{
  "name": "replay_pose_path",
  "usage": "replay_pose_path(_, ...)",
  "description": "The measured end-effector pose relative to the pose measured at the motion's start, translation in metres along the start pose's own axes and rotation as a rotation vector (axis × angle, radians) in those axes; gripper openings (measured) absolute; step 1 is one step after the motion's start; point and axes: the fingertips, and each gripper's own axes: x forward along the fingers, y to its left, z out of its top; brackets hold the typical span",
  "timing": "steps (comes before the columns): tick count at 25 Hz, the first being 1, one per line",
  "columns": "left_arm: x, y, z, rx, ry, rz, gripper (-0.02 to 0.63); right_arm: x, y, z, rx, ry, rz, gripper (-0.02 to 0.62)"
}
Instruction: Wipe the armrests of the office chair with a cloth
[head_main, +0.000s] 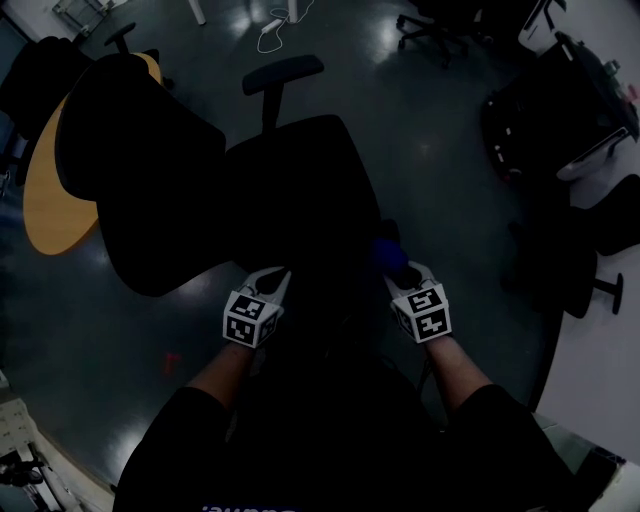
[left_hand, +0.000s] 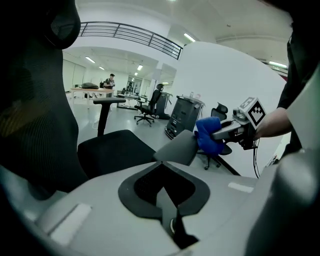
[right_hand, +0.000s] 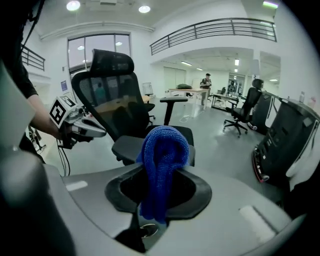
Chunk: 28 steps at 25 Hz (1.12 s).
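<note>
Bright open-plan office, dark floor: blue cloth (right_hand: 162, 165) pinched in right gripper (head_main: 405, 276), touching one end of office chair's near armrest (left_hand: 181, 147). Pad's length running toward left gripper (head_main: 268, 284), jaws closed and empty. Far armrest (head_main: 283, 72) beyond seat.

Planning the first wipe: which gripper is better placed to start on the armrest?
Right. The right gripper is shut on the blue cloth, which sits beside the end of the grey armrest; the left gripper holds nothing.
</note>
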Motion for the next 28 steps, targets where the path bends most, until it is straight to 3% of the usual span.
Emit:
replay_pose_path(4,-0.006,0.025,0.022,-0.01,-0.008,0.088,0.015,-0.013,-0.062,-0.018,0.078,0.021,-0.092,0.101)
replay_pose_path(8,-0.023,0.052,0.027,-0.085,-0.029,0.205,0.015,-0.028,-0.088,-0.026,0.105,0.014,-0.119,0.101)
replay_pose_path(12,-0.047,0.083,0.029,-0.175,-0.047,0.367,0.014,-0.038,-0.087,-0.009,0.112,-0.033,-0.069,0.101)
replay_pose_path(15,-0.052,0.09,0.028,-0.2,-0.043,0.421,0.015,-0.041,-0.084,0.01,0.094,-0.07,-0.024,0.101)
replay_pose_path(20,-0.062,0.107,0.037,-0.315,-0.111,0.511,0.015,-0.045,-0.081,0.042,0.037,-0.112,0.033,0.101)
replay_pose_path(22,-0.063,0.109,0.044,-0.338,-0.138,0.505,0.015,-0.044,-0.077,0.057,0.03,-0.129,0.053,0.101)
replay_pose_path(25,-0.04,0.094,0.072,-0.313,-0.187,0.398,0.015,-0.039,-0.073,0.089,0.035,-0.166,0.071,0.101)
replay_pose_path(28,0.006,0.093,0.126,-0.266,-0.239,0.294,0.015,-0.02,-0.08,0.138,0.042,-0.21,0.065,0.101)
